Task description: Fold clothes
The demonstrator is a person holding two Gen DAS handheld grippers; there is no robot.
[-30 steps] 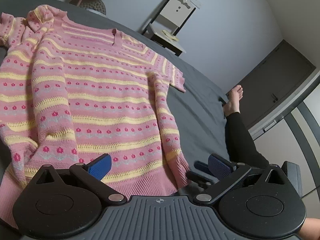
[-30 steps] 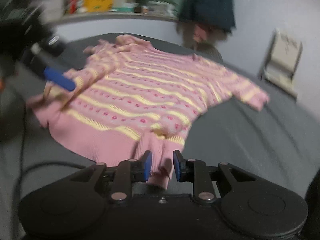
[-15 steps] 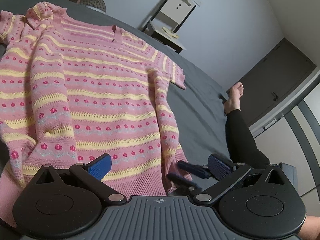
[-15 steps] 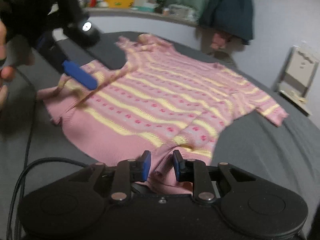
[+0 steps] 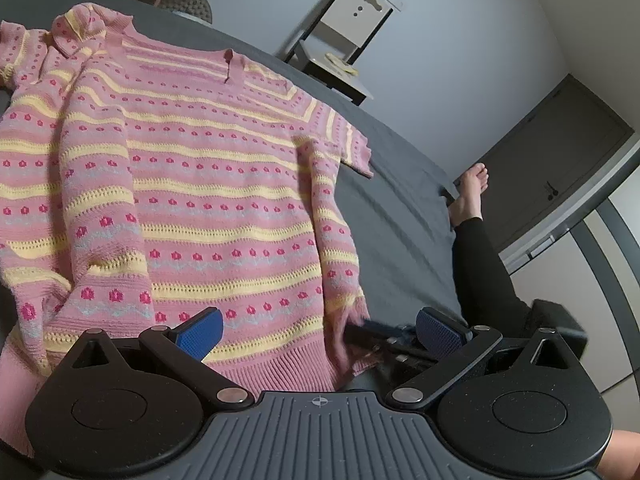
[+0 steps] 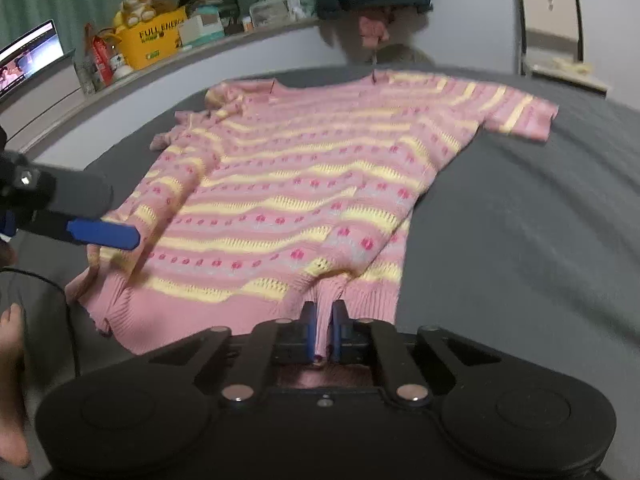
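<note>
A pink knit sweater (image 5: 192, 184) with yellow stripes and red dots lies spread on the dark grey bed (image 5: 400, 216); it also shows in the right wrist view (image 6: 304, 184). My left gripper (image 5: 318, 334) is open, its blue pads (image 5: 200, 330) hovering over the sweater's hem. My right gripper (image 6: 321, 330) is shut on the ribbed hem at the sweater's near right corner, bunching the cloth. The right gripper's fingers also show in the left wrist view (image 5: 384, 336) at that corner. A left gripper finger (image 6: 104, 234) shows over the left hem.
A person's leg and bare foot (image 5: 472, 188) lie on the bed's right side. A small chair (image 5: 344, 40) stands by the far wall. A cluttered shelf (image 6: 160, 36) runs behind the bed. A cable (image 6: 60, 292) lies at the near left.
My right gripper has closed tighter on the sweater's hem corner and tugged the cloth. The left gripper stays open and has shifted a little over the hem.
</note>
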